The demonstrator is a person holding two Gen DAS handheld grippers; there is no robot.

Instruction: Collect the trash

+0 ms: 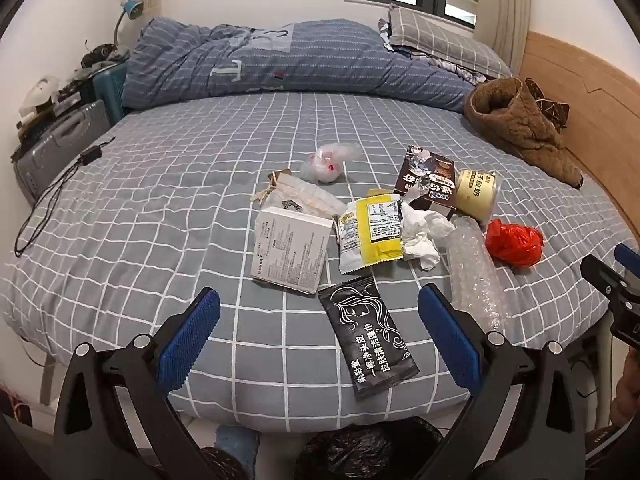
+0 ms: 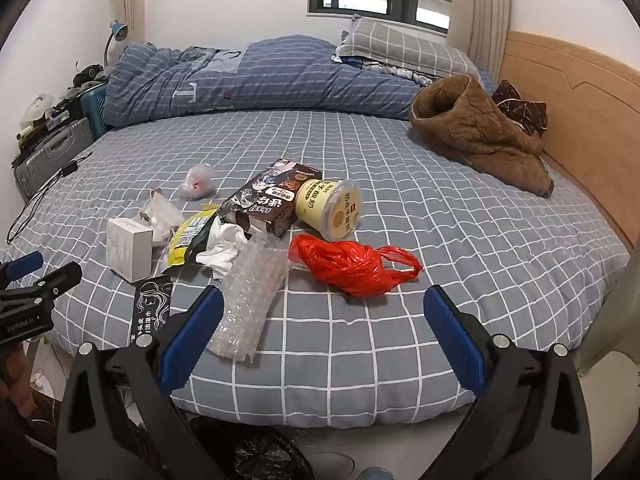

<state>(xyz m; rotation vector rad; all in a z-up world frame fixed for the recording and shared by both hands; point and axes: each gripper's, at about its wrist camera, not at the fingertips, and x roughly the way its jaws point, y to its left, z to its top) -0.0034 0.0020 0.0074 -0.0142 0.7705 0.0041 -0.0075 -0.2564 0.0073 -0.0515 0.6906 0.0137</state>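
Trash lies in a heap on the grey checked bed (image 1: pixel 160 200): a black wet-wipe sachet (image 1: pixel 368 336), a white box (image 1: pixel 290 250), a yellow snack wrapper (image 1: pixel 370 228), crumpled tissue (image 1: pixel 420 236), bubble wrap (image 1: pixel 474 268), a red plastic bag (image 1: pixel 514 242), a brown carton (image 1: pixel 428 182), a yellow cup (image 1: pixel 478 194) and a clear bag (image 1: pixel 326 162). My left gripper (image 1: pixel 320 324) is open above the black sachet. My right gripper (image 2: pixel 324 326) is open in front of the red plastic bag (image 2: pixel 352 266) and bubble wrap (image 2: pixel 248 296).
A black bin bag (image 1: pixel 352 452) sits on the floor below the bed's near edge. A brown fleece garment (image 2: pixel 476 132) lies by the wooden headboard (image 2: pixel 580 112). A blue duvet (image 1: pixel 280 60) lines the far side. A cable (image 1: pixel 52 200) and suitcase (image 1: pixel 60 140) are at the left.
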